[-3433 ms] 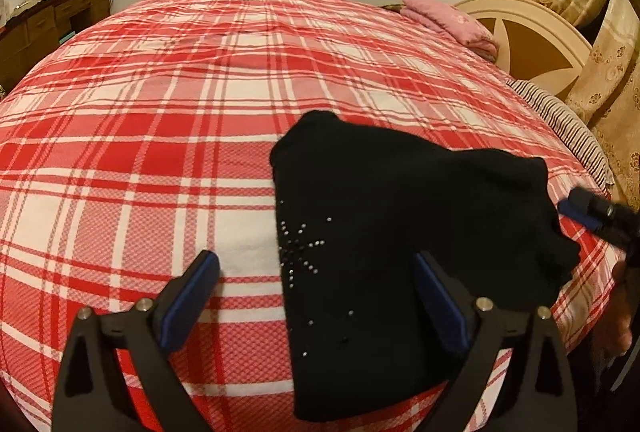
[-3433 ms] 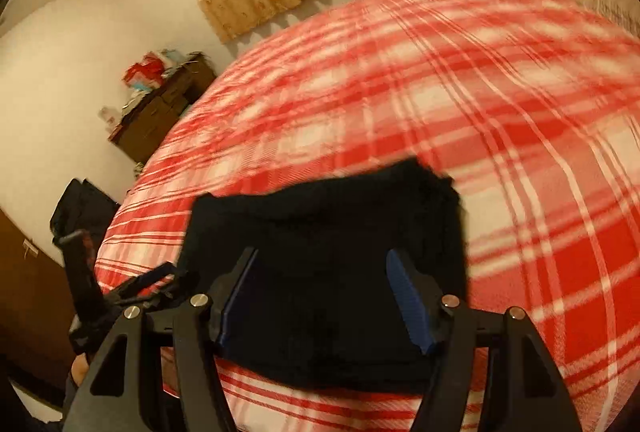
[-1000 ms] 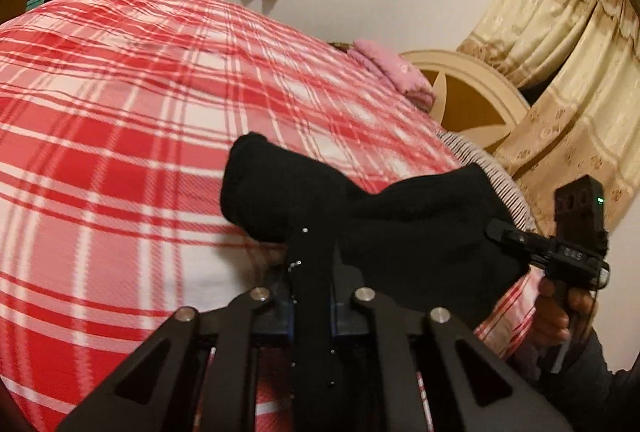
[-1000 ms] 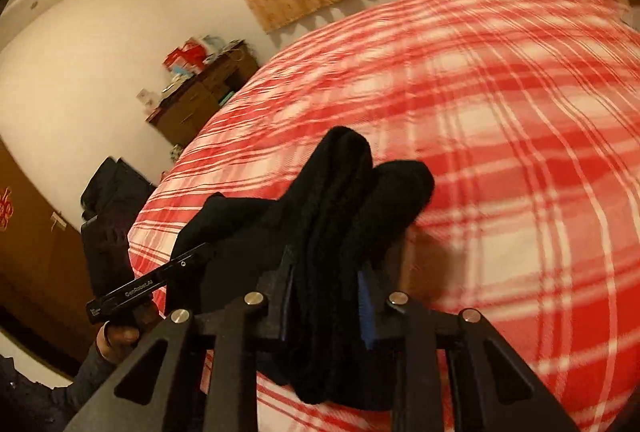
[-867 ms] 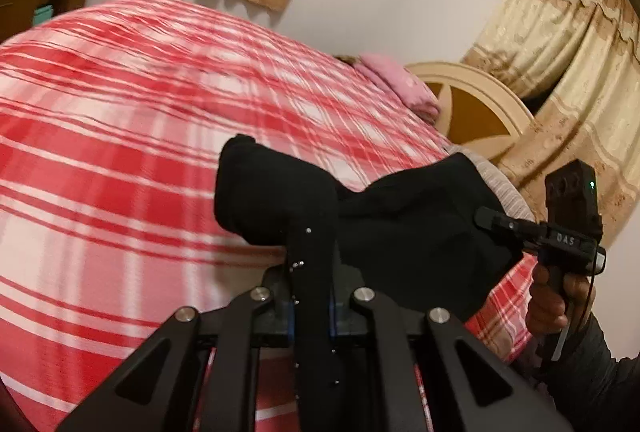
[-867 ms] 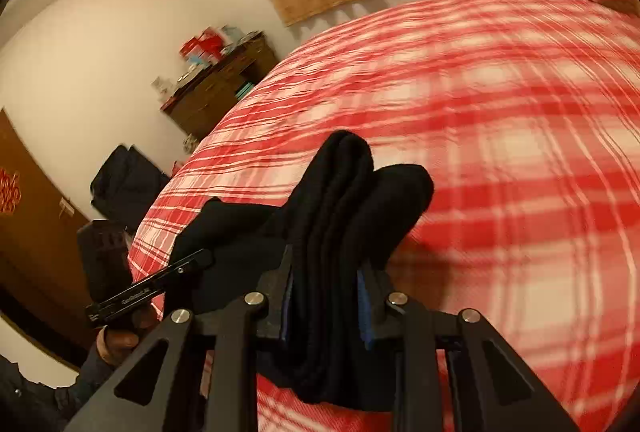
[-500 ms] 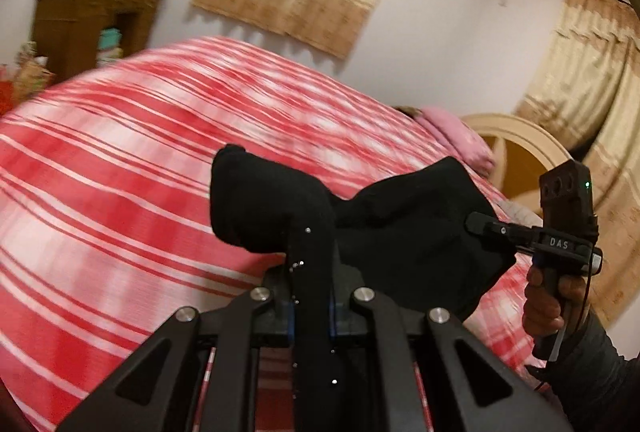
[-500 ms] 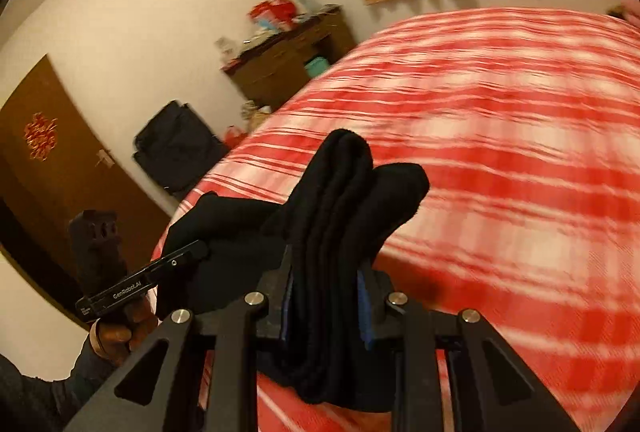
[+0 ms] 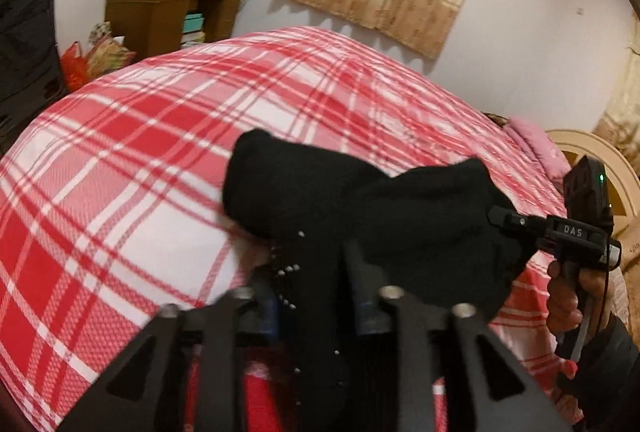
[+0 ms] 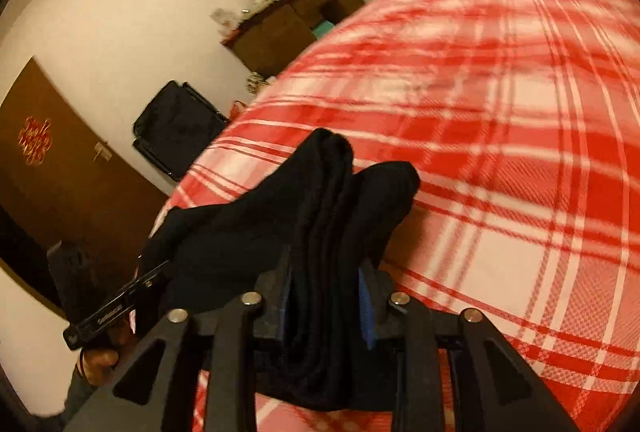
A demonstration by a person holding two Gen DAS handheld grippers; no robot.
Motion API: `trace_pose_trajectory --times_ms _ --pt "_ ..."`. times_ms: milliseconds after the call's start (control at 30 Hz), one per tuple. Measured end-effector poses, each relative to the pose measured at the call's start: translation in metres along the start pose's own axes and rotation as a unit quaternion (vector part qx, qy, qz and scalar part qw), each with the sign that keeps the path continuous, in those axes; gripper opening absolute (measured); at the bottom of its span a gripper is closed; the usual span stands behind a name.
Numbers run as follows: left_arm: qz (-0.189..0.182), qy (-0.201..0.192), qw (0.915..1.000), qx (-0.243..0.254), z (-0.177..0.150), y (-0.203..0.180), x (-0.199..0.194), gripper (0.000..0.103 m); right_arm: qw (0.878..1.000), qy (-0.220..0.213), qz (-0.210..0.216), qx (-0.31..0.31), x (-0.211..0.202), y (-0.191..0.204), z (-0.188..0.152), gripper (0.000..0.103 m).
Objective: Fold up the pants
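On the bed, over the red plaid cover, the black pants hang bunched between our two tools, near the 6 o'clock edge of the mattress. The left hand-held gripper has its jaws opening; studded cloth lies between the fingers, but they stand apart from it and no longer press. The right hand-held gripper has its jaws opening slightly too, though its pads seem to pinch a thick roll of fabric all the same.

Step in hand, as we judge it: laying down a fold and letting go. The bundle looks folded at least once; the task seems well along. Next move calls for easing the right side free, backing both tools out toward 6 o'clock without dragging cloth, then smoothing.

Edges and room: bed open and bare from 9 through 12 to 2 o'clock. In the left view, pink pillow and headboard at 3 o'clock, well apart; dresser at 11 o'clock, off the bed. The near edge is close; the cloth could slide off.
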State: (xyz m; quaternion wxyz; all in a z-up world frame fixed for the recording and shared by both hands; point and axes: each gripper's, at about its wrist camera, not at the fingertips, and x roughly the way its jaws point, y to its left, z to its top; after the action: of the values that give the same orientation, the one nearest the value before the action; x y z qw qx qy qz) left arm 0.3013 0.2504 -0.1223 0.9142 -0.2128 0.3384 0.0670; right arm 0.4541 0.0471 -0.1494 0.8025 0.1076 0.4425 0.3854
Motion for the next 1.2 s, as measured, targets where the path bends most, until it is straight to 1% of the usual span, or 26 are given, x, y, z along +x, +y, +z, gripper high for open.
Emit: trace_pose_trajectory --times_ms 100,133,167,200,233,267,333,367,433,500,567,700,867,933,1033,1100,1200 --pt "0.005 0.003 1.0000 0.001 0.003 0.004 0.001 0.054 1.000 0.006 0.003 0.017 0.003 -0.015 -0.002 0.036" --pt "0.006 0.006 1.0000 0.003 0.004 0.004 0.002 0.056 1.000 0.006 -0.001 0.022 0.003 -0.019 -0.002 0.036" --pt "0.008 0.006 0.9999 0.009 0.003 0.002 0.003 0.057 1.000 0.007 -0.003 0.026 0.002 -0.021 -0.003 0.040" --pt "0.014 0.005 0.9998 0.015 0.003 0.000 0.002 0.060 1.000 0.007 -0.004 0.030 0.001 -0.023 -0.004 0.043" --pt "0.021 0.005 0.9996 0.019 0.003 -0.002 0.000 0.063 0.999 0.006 -0.005 0.035 0.001 -0.027 -0.004 0.045" --pt "0.028 0.004 0.9994 0.021 0.001 -0.004 -0.001 0.065 0.999 0.006 -0.006 0.040 0.001 -0.030 -0.004 0.047" --pt "0.038 0.001 0.9991 0.021 -0.001 -0.005 -0.003 0.071 0.999 0.008 -0.012 0.050 -0.002 -0.037 -0.007 0.053" --pt "0.045 -0.002 0.9988 0.019 -0.003 -0.006 -0.004 0.071 0.998 0.005 -0.012 0.055 -0.004 -0.039 -0.009 0.055" --pt "0.051 -0.005 0.9986 0.017 -0.007 -0.007 -0.007 0.074 0.998 0.002 -0.009 0.063 -0.007 -0.044 -0.012 0.056" --pt "0.056 -0.008 0.9983 0.010 -0.009 -0.007 -0.011 0.074 0.997 -0.002 -0.007 0.070 -0.013 -0.047 -0.014 0.059" --pt "0.066 -0.008 0.9977 0.007 -0.010 -0.007 -0.016 0.074 0.997 -0.011 -0.021 0.071 -0.020 -0.049 -0.016 0.063" --pt "0.101 -0.022 0.9946 0.004 -0.019 -0.007 -0.035 0.079 0.996 -0.025 -0.045 0.076 -0.040 -0.050 -0.028 0.063" --pt "0.130 -0.024 0.9911 0.016 -0.039 -0.013 -0.060 0.080 0.991 -0.041 -0.094 0.090 -0.077 -0.049 -0.062 0.063" --pt "0.144 -0.026 0.9888 0.026 -0.044 -0.021 -0.069 0.080 0.989 -0.051 -0.107 0.089 -0.094 -0.042 -0.078 0.063" --pt "0.153 -0.027 0.9870 0.043 -0.053 -0.036 -0.079 0.080 0.984 -0.061 -0.150 0.081 -0.118 -0.025 -0.100 0.063" --pt "0.139 -0.027 0.9888 0.048 -0.057 -0.045 -0.084 0.080 0.983 -0.070 -0.153 0.070 -0.130 -0.010 -0.112 0.063" --pt "0.139 -0.033 0.9877 0.065 -0.058 -0.057 -0.087 0.080 0.983 -0.080 -0.161 0.035 -0.145 0.020 -0.132 0.063"
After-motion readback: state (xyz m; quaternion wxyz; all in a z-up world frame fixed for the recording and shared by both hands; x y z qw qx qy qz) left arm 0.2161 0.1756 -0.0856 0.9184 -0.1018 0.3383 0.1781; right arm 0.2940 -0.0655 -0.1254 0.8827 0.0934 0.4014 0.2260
